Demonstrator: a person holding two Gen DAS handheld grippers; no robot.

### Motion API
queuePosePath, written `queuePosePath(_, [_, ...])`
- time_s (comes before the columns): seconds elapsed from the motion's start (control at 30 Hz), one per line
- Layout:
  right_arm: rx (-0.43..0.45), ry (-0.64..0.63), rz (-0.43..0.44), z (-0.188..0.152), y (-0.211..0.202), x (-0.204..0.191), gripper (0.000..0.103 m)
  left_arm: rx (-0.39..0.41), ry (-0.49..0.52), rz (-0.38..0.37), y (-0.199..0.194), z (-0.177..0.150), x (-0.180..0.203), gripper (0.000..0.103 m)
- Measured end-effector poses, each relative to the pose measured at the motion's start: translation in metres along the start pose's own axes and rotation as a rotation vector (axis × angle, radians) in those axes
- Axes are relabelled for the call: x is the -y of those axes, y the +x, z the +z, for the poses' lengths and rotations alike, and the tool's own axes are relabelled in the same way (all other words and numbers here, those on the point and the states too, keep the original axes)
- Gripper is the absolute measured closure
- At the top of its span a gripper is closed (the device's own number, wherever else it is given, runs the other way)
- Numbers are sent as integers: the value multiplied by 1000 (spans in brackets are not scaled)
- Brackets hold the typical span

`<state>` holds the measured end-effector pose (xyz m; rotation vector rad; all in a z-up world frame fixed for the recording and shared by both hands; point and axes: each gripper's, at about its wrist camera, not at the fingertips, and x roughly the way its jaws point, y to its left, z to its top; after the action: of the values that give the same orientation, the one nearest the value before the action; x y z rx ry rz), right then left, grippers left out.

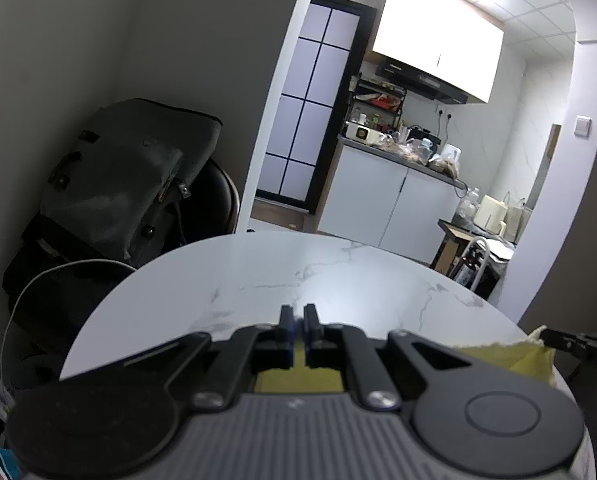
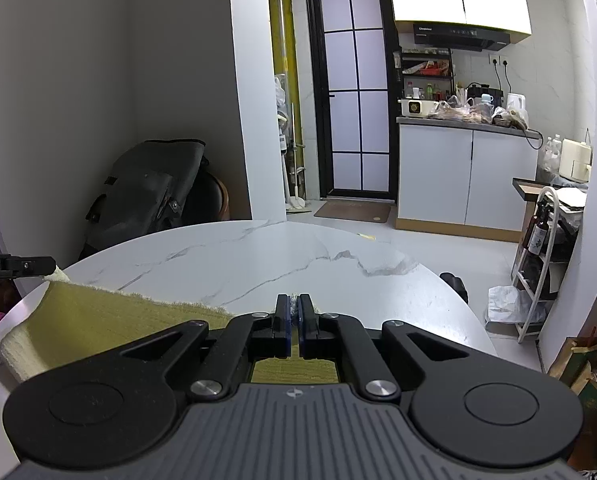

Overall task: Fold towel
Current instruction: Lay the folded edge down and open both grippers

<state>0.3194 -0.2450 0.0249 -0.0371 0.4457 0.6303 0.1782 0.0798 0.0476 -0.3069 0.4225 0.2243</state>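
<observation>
A yellow-green towel (image 2: 98, 316) is stretched over the near part of a round white marble table (image 2: 258, 264). My right gripper (image 2: 294, 312) is shut on one corner of the towel, whose frayed edge shows between the blue pads. In the same view my left gripper (image 2: 38, 266) pinches the other corner at the far left. In the left wrist view my left gripper (image 1: 298, 316) is shut, with towel (image 1: 510, 354) showing under the jaws and off to the right. There my right gripper (image 1: 558, 340) holds the far corner.
A dark grey bag (image 1: 126, 184) rests on a chair beyond the table's left side. Behind the table lies a kitchen with white cabinets (image 2: 466, 176), a glass door (image 2: 354, 92) and a white rack with bottles (image 2: 542, 248). The table's far half is bare marble.
</observation>
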Motion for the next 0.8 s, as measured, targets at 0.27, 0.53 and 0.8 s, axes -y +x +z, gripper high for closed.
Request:
queuePosePath(0.27, [-36, 30, -14, -6, 23, 7, 97, -41, -38, 36, 22, -5, -8, 93])
queuePosePath(0.53, [-27, 55, -41, -5, 34, 14, 97, -47, -57, 71, 34, -3, -16, 88])
queuePosePath(0.8, [-5, 50, -48, 1, 37, 14, 96, -39, -55, 83, 35, -1, -18, 81])
